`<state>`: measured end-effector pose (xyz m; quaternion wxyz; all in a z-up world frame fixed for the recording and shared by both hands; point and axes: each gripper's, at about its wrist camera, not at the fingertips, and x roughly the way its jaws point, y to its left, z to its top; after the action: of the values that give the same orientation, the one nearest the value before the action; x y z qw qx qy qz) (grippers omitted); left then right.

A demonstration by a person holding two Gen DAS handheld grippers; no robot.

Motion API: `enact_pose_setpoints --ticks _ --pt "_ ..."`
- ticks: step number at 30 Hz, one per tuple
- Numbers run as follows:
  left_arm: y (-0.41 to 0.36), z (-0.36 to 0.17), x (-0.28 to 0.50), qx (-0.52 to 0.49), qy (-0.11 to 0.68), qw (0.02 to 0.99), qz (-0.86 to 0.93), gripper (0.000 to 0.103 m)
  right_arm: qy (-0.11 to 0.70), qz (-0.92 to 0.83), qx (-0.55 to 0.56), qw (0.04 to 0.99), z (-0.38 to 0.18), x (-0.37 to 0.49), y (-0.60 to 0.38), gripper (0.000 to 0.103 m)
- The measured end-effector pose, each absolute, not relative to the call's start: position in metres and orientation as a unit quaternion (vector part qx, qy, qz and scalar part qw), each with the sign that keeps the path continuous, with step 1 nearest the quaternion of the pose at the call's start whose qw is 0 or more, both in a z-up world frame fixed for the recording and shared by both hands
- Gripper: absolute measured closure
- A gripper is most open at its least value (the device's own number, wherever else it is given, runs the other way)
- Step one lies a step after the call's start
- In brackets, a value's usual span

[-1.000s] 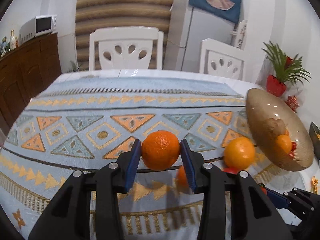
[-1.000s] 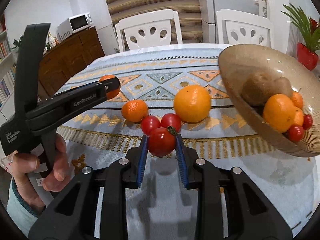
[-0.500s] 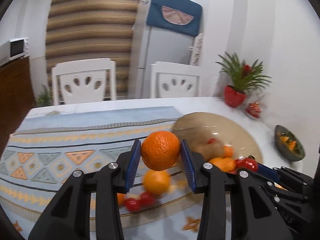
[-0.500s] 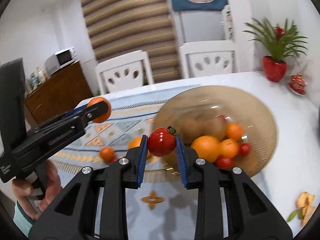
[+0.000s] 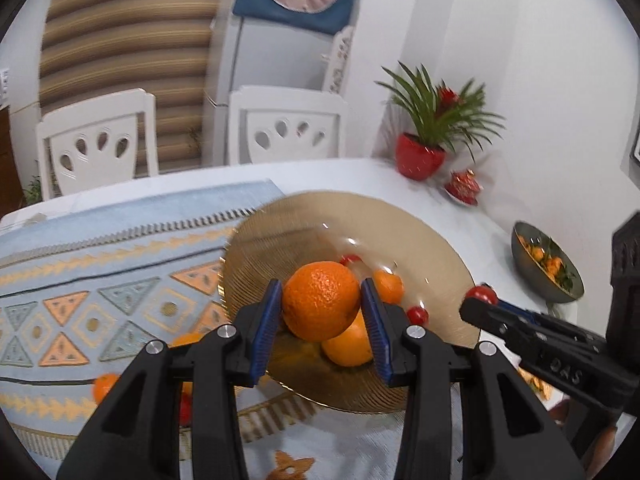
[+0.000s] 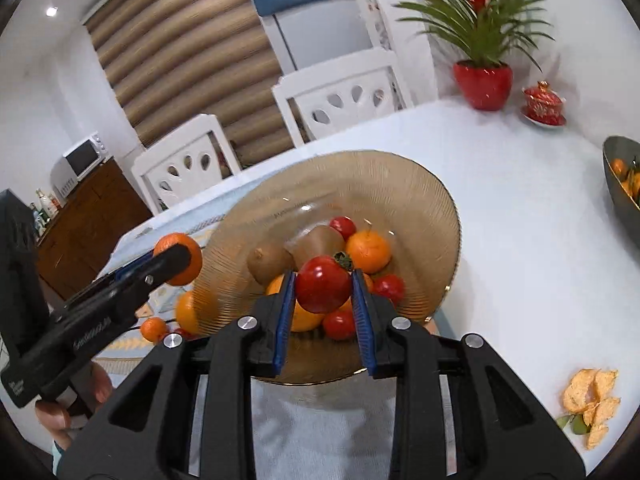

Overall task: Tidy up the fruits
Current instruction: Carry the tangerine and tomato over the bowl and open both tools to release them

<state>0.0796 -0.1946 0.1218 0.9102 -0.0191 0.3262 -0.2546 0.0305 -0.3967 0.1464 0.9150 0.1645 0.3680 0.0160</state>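
Note:
My left gripper [image 5: 321, 312] is shut on an orange [image 5: 321, 301] and holds it above the near left part of the amber glass bowl [image 5: 288, 232]. My right gripper [image 6: 322, 291] is shut on a red tomato [image 6: 322, 285] above the bowl's [image 6: 420, 200] near side. The bowl holds kiwis [image 6: 270, 263], oranges [image 6: 368, 251] and small tomatoes [image 6: 342, 227]. The left gripper with its orange [image 6: 179, 253] shows at the left of the right wrist view. The right gripper with its tomato [image 5: 481, 295] shows at the right of the left wrist view.
Loose oranges [image 6: 188, 312] and small tomatoes lie on the patterned table runner [image 5: 100, 264] left of the bowl. A dark bowl of mandarins [image 5: 546, 266] stands at the right. Orange peel [image 6: 591, 400] lies near the front right. A red potted plant [image 6: 482, 76] and white chairs [image 5: 286, 126] stand behind.
Both grippers have lifted their fruit off the runner and swung right, over the amber bowl. The orange and the tomato stay gripped.

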Motion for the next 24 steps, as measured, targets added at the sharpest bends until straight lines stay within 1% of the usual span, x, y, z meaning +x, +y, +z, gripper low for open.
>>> enact_pose_setpoints --ticks 7,18,19,20,21,24 --pt "-0.201 0.105 0.087 -0.014 0.346 0.904 -0.252 0.064 0.387 0.005 0.168 0.907 0.130 0.038 -0.403 0.074" --pt "-0.202 0.101 0.090 -0.013 0.355 0.901 -0.249 0.063 0.388 -0.005 0.151 0.909 0.128 0.042 -0.399 0.074" --pt "-0.202 0.101 0.089 -0.013 0.355 0.901 -0.248 0.061 0.387 -0.007 0.150 0.910 0.128 0.041 -0.398 0.072" --pt "-0.201 0.103 0.088 -0.013 0.352 0.903 -0.246 0.052 0.386 -0.009 0.151 0.910 0.128 0.040 -0.399 0.071" --pt "-0.200 0.104 0.087 -0.012 0.349 0.906 -0.241 0.039 0.384 -0.012 0.149 0.911 0.129 0.039 -0.398 0.068" --pt "-0.195 0.110 0.083 -0.009 0.337 0.911 -0.239 0.039 0.381 -0.021 0.136 0.914 0.132 0.036 -0.394 0.067"
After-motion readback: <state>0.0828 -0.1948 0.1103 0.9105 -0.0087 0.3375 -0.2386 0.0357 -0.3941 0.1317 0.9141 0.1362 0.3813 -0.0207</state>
